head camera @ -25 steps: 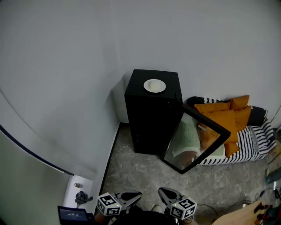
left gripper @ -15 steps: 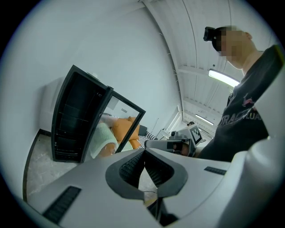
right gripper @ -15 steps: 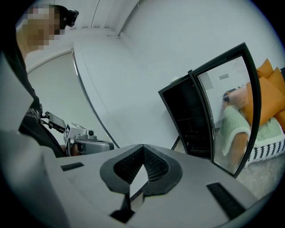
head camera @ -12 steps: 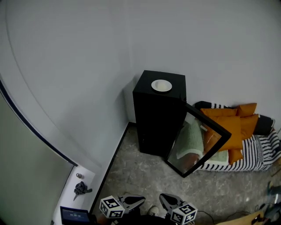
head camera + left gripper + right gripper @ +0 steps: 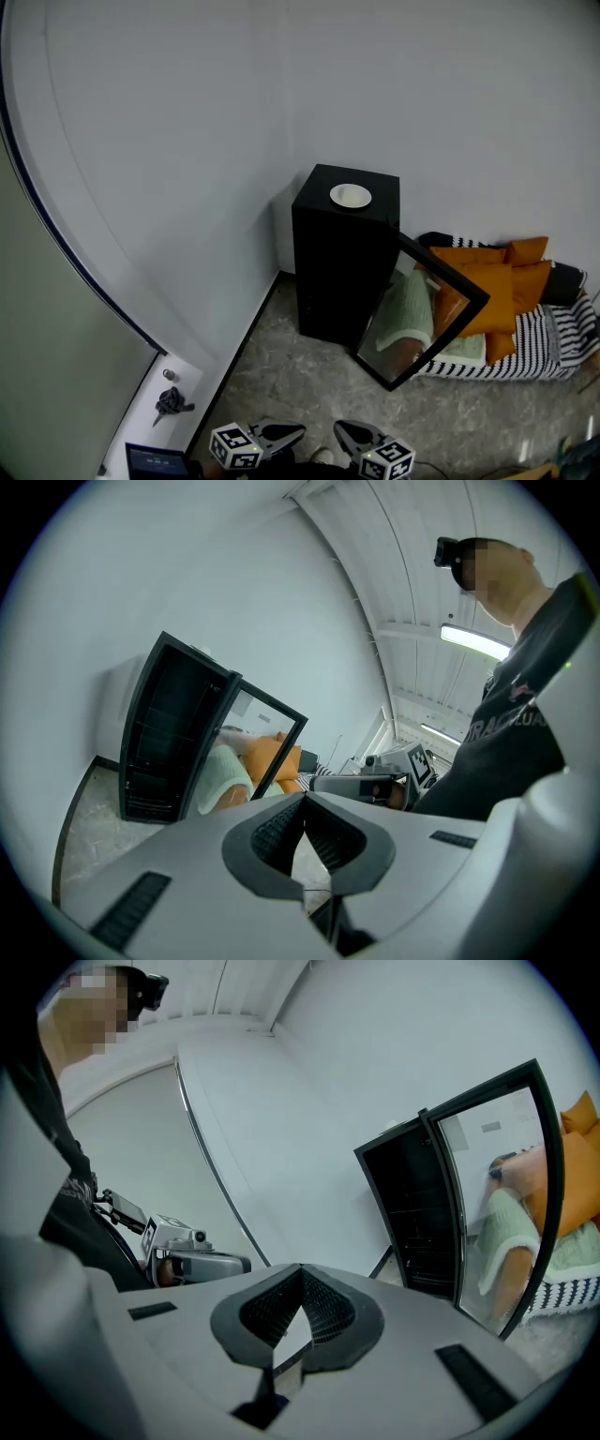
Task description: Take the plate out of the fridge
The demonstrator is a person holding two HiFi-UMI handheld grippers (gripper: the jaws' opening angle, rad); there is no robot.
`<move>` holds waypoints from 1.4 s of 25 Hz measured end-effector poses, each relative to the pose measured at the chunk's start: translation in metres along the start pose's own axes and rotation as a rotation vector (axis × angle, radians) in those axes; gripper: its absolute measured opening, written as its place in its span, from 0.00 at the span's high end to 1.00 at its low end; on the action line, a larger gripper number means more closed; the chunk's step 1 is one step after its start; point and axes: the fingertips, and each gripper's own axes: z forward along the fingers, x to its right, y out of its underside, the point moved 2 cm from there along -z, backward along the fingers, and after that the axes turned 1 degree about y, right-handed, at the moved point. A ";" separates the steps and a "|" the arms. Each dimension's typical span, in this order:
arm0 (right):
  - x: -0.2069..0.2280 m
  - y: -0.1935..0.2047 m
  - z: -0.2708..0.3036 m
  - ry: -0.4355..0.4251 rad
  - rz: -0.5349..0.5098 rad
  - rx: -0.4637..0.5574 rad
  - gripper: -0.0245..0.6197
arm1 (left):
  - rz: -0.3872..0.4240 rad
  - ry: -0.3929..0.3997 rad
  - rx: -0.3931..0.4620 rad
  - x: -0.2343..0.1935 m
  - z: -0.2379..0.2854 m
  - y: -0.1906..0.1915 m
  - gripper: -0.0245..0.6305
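One black fridge (image 5: pixel 342 253) stands against the wall, its one glass door (image 5: pixel 427 314) swung open toward 4 o'clock. Two grippers sit at 6 o'clock in the head view: left gripper (image 5: pixel 286 434) and right gripper (image 5: pixel 354 436), both with jaws together and nothing between them. One white plate (image 5: pixel 351 196) sits on the fridge's top, at 12 o'clock from the jaws, well apart.
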 end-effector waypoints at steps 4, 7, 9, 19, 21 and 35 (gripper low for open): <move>-0.001 0.001 0.000 -0.004 0.000 0.002 0.95 | 0.025 0.010 -0.018 0.004 0.004 0.003 0.96; -0.001 0.001 0.001 -0.015 0.002 0.000 0.95 | 0.032 0.020 -0.042 0.007 0.007 0.006 0.96; -0.002 0.003 0.001 -0.031 0.005 0.003 0.95 | 0.031 0.031 -0.057 0.009 0.009 0.010 0.96; -0.001 0.004 -0.002 -0.059 0.019 0.008 0.95 | 0.053 0.067 -0.091 0.018 0.019 0.012 0.96; 0.000 0.004 -0.002 -0.063 0.019 0.008 0.95 | 0.058 0.066 -0.096 0.019 0.019 0.011 0.96; 0.008 0.007 -0.011 -0.054 0.028 0.010 0.95 | 0.049 0.058 -0.111 0.017 0.027 0.007 0.96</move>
